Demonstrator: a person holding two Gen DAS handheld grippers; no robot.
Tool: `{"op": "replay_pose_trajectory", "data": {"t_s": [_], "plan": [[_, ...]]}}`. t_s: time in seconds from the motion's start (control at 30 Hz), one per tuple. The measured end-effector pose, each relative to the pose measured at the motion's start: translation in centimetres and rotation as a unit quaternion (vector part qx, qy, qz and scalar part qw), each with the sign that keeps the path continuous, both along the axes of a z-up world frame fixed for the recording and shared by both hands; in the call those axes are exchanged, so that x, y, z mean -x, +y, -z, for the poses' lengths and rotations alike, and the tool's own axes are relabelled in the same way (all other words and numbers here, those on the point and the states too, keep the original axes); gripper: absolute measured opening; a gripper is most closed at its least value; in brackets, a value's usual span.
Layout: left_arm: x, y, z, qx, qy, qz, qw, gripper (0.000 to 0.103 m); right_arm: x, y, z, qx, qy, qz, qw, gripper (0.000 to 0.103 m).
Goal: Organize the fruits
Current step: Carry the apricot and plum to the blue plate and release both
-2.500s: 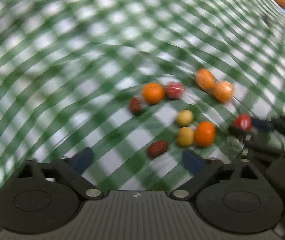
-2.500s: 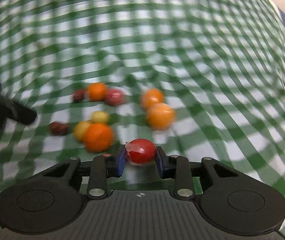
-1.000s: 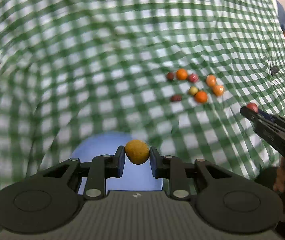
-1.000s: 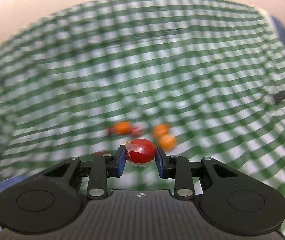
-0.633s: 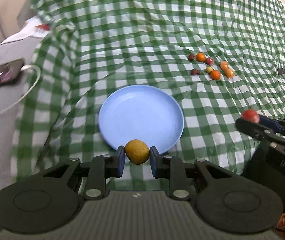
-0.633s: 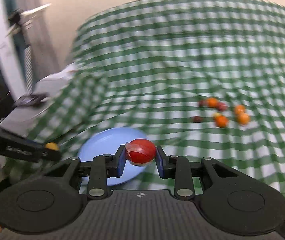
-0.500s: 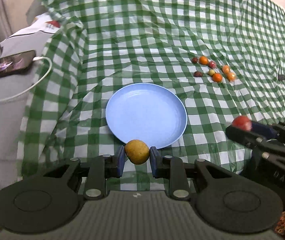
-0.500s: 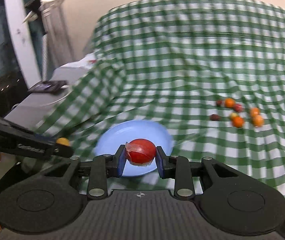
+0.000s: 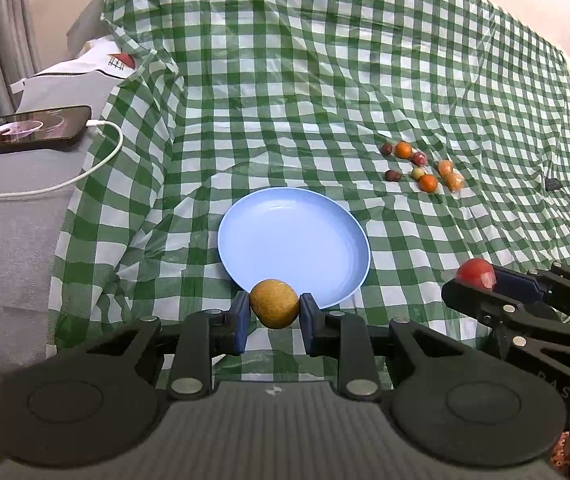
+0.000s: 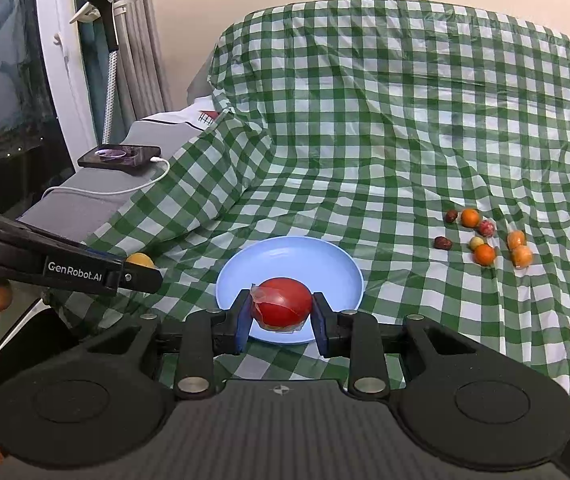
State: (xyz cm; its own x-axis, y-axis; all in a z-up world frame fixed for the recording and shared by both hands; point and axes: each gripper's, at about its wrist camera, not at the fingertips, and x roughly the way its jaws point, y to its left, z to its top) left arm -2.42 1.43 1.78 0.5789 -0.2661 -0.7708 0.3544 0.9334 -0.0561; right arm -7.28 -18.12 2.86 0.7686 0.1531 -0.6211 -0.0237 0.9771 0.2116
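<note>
Both cameras sit just behind their own fingers, above the near edge of the green-checked cloth (image 9: 325,92), looking forward and down. The left wrist view faces the blue plate (image 9: 285,216) from near, slightly left. The right wrist view looks from the right toward the far left, taking in the plate (image 10: 325,256), curtains and window. Both share the plate, the fruit cluster (image 9: 421,168) (image 10: 485,240) and the phone (image 9: 33,130) (image 10: 121,158).

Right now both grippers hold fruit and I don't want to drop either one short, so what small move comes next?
Probably ease the left gripper forward until its yellow fruit is over the blue plate; the fruit sits only at the near rim. The right gripper holds the red fruit near there too.
</note>
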Motion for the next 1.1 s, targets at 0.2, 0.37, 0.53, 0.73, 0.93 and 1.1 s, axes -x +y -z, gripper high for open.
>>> {"op": "replay_pose_trajectory", "data": {"t_s": [0.2, 0.37, 0.53, 0.73, 0.93, 1.1], "plan": [[-0.3, 0.6, 0.1, 0.005, 0.002, -0.009, 0.9999, 0.028, 0.1, 0.3, 0.1, 0.005, 0.001, -0.005, 1.000, 0.033], [-0.4, 0.7, 0.1, 0.005, 0.002, -0.013, 0.9999, 0.028, -0.3, 0.2, 0.2, 0.005, 0.006, 0.000, 1.000, 0.033], [-1.0, 0.8, 0.2, 0.005, 0.006, -0.018, 0.9998, 0.028, -0.8, 0.1, 0.4, 0.004, 0.012, 0.000, 1.000, 0.033], [-2.1, 0.6, 0.5, -0.006, 0.016, -0.028, 0.9995, 0.028, -1.6, 0.0, 0.8, 0.006, 0.018, 0.000, 1.000, 0.033], [-3.5, -0.1, 0.5, -0.022, 0.019, -0.033, 0.9990, 0.028, -2.9, -0.2, 1.2, 0.007, 0.019, 0.003, 1.000, 0.033], [-5.2, -0.5, 0.8, -0.031, 0.030, -0.037, 0.9984, 0.028, -4.6, -0.4, 2.0, 0.007, 0.024, 0.005, 1.000, 0.033]]}}
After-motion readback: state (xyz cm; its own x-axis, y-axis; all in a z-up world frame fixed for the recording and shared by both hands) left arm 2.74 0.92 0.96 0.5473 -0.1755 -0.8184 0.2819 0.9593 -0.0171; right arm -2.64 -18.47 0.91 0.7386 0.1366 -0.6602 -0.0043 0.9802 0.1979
